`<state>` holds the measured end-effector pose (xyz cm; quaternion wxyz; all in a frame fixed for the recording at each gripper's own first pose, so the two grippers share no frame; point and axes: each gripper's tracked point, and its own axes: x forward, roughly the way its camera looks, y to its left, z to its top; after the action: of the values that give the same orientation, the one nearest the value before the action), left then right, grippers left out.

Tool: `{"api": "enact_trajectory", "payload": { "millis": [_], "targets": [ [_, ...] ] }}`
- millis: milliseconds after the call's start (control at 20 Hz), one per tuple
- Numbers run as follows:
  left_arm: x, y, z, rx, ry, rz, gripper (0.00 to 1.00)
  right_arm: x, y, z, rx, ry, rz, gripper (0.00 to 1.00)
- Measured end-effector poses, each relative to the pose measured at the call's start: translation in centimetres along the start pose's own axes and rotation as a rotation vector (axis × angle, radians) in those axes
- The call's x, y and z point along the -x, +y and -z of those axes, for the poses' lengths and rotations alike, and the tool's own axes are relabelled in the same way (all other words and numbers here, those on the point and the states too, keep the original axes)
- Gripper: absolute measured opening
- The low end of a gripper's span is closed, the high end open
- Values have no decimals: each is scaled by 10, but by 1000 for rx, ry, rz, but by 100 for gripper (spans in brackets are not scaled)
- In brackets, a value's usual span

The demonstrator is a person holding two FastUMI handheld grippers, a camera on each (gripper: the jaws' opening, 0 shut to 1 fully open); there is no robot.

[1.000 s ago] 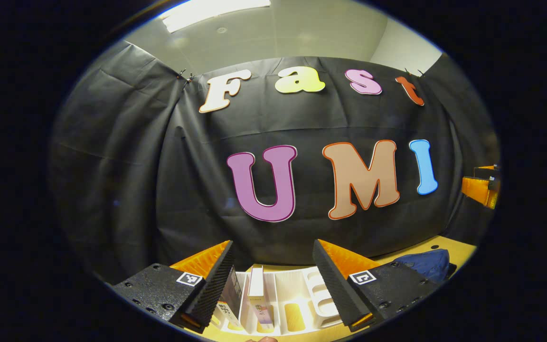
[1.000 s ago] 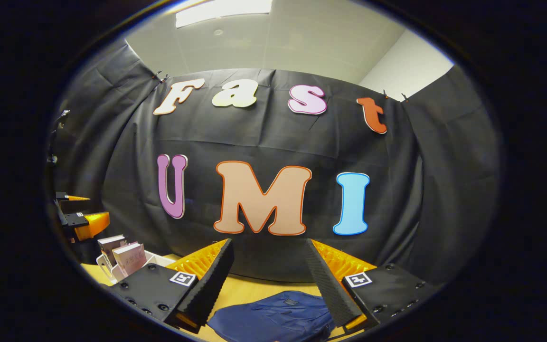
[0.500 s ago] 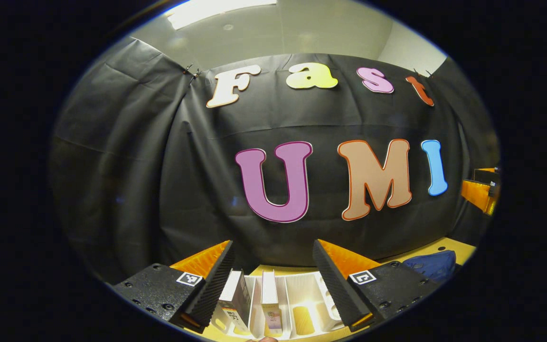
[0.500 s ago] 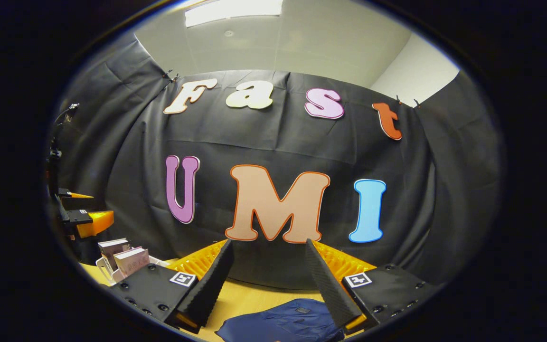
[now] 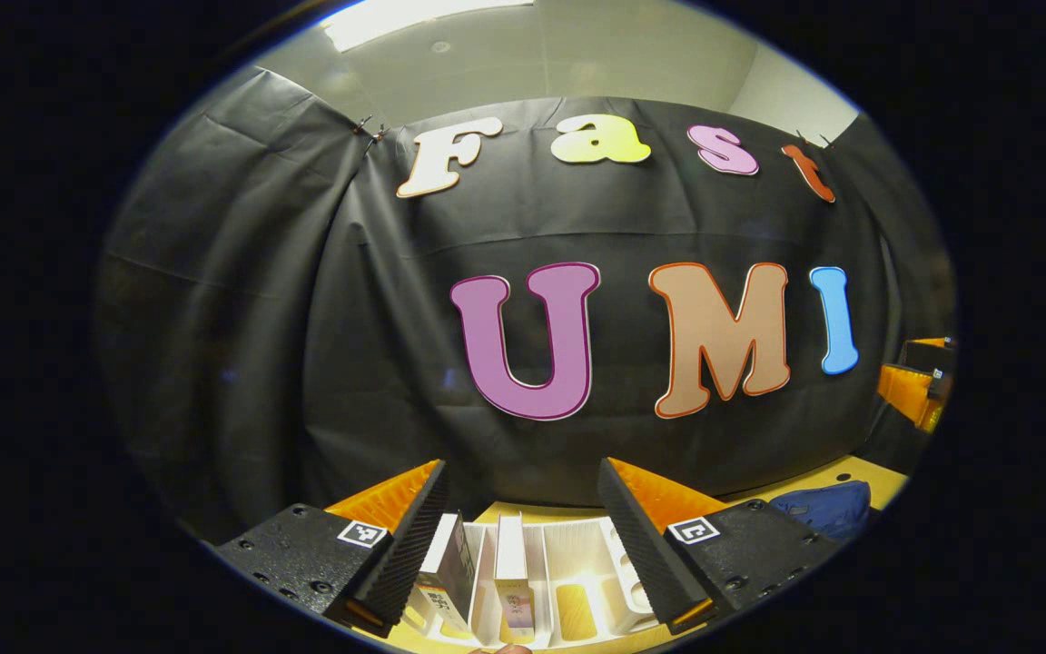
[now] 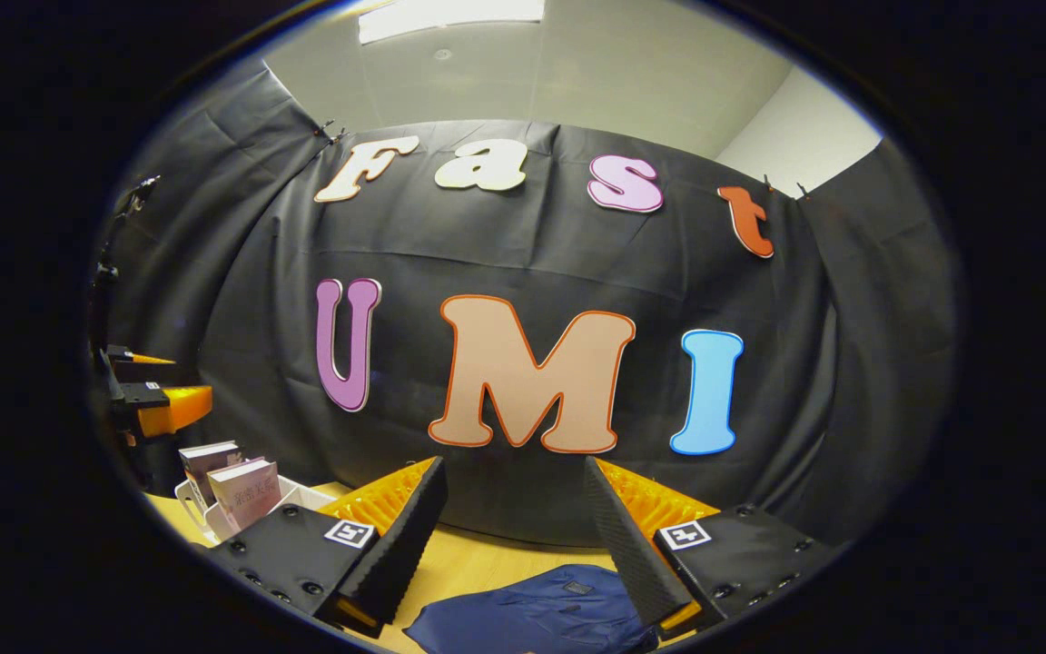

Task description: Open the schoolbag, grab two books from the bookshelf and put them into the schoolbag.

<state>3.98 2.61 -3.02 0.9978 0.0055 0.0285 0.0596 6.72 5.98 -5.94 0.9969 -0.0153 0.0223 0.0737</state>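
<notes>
Schoolbag (image 6: 532,613) lies flat on the wooden table (image 6: 478,563), zipped shut, below the right gripper (image 6: 516,536), whose jaws stand wide and empty. Left gripper (image 5: 523,536), also wide and empty, hovers over the white bookshelf (image 5: 577,545) holding two upright books (image 5: 512,572).

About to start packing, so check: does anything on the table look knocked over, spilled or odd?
Nothing stands out. Two books stand in the white bookshelf, one leaning slightly, and the blue schoolbag lies flat on the table.
</notes>
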Motion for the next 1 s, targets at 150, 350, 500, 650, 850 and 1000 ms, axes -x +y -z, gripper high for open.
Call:
{"api": "enact_trajectory", "payload": {
  "millis": [150,350,500,650,850,1000],
  "targets": [
    [2,1,4,5,13,-3,99,1,6,13,28,22,-32,97],
    [0,4,4,-5,15,-11,96,5,22,35,89,52,-106,100],
    [3,8,6,-8,20,-17,96,9,35,56,151,80,-165,98],
    [2,10,5,-10,26,-19,96,18,51,88,220,133,-237,100],
    [4,14,7,-14,29,-23,96,28,67,132,302,209,-307,100],
    [3,18,9,-15,37,-31,96,38,74,163,366,255,-351,100]
  ]
}}
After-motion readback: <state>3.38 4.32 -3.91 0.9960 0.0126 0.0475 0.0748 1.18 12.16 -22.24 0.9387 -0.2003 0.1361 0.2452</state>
